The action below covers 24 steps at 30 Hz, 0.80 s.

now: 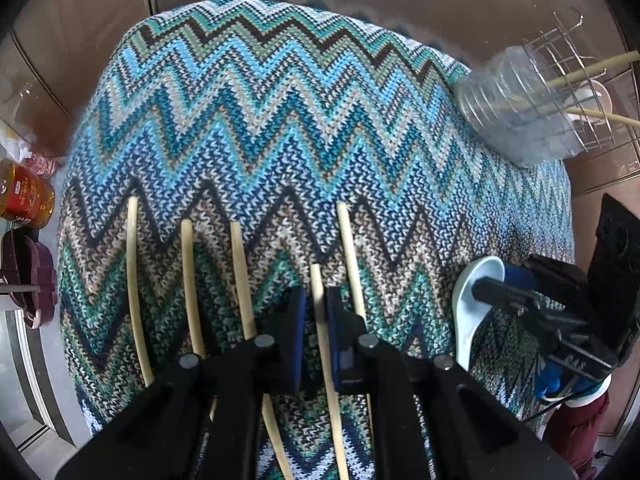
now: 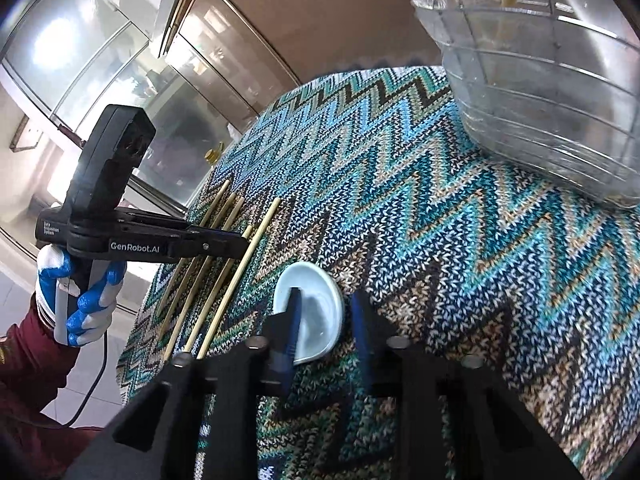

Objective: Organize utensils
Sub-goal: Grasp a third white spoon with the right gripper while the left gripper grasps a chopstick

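Several bamboo chopsticks point(image 1: 191, 280) lie side by side on the zigzag-knit cloth point(image 1: 280, 120). My left gripper point(image 1: 317, 312) is closed down around one chopstick point(image 1: 320, 320), its blue pads against it. A pale blue ceramic spoon point(image 2: 316, 308) lies on the cloth; my right gripper point(image 2: 326, 320) is open with its jaws either side of the spoon's bowl. The spoon point(image 1: 472, 304) and right gripper point(image 1: 520, 300) show at right in the left wrist view. The left gripper point(image 2: 236, 246) shows over the chopsticks point(image 2: 224, 280) in the right wrist view.
A clear plastic container point(image 2: 540, 92) inside a wire rack point(image 1: 580, 80) holds some chopsticks at the far right of the cloth. An orange bottle point(image 1: 24, 196) and a dark red object point(image 1: 28, 280) stand off the left edge. Glass cabinet doors point(image 2: 120, 60) stand behind.
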Available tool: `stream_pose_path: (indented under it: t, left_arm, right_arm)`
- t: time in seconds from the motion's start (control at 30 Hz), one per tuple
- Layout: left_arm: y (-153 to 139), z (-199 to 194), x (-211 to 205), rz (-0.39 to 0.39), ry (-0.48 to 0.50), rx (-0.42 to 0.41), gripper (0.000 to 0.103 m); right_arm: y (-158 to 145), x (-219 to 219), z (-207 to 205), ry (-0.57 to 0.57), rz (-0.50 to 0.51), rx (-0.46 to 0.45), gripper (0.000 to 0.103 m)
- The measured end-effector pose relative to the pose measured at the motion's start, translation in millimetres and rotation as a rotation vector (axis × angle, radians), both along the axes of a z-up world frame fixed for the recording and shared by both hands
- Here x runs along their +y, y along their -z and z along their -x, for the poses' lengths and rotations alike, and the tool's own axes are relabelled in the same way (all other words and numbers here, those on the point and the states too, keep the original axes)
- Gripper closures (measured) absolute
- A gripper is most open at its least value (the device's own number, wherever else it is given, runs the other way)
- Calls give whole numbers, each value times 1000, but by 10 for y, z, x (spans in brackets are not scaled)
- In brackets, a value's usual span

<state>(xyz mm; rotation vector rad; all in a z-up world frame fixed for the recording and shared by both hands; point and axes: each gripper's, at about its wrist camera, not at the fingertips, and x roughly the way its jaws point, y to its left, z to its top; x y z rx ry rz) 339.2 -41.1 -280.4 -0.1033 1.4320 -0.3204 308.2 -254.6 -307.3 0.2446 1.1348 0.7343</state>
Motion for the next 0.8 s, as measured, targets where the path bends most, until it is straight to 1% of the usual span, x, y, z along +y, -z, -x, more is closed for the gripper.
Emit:
stream_pose_path:
  t: [0.03, 0.2, 0.3, 0.37, 0.47, 0.67, 0.8]
  left_arm:
    - [6, -1, -7, -2, -6, -1, 96]
    - [-6, 46, 7, 0, -27, -15, 98]
    - [-64, 124, 31, 12, -37, -56, 98]
    - [-141, 210, 54, 44, -41, -84, 98]
    - [-323, 389, 106, 81, -38, -138, 98]
    - [-868, 838, 305, 162, -49, -303, 98]
    - [-1199, 1103, 430, 201, -79, -387, 98]
  right_arm:
    - [12, 10, -15, -7, 0, 1, 94]
    - [-52, -28, 26, -30, 33, -33, 95]
    - [-182, -27, 172, -27, 57, -71, 96]
    - [-312, -31, 274, -16, 74, -103, 96]
    - [-554, -45, 475, 5, 96, -159, 96]
    - [-944, -60, 947, 52, 142, -263, 96]
    - [-1210, -102, 1279, 100, 158, -333, 96]
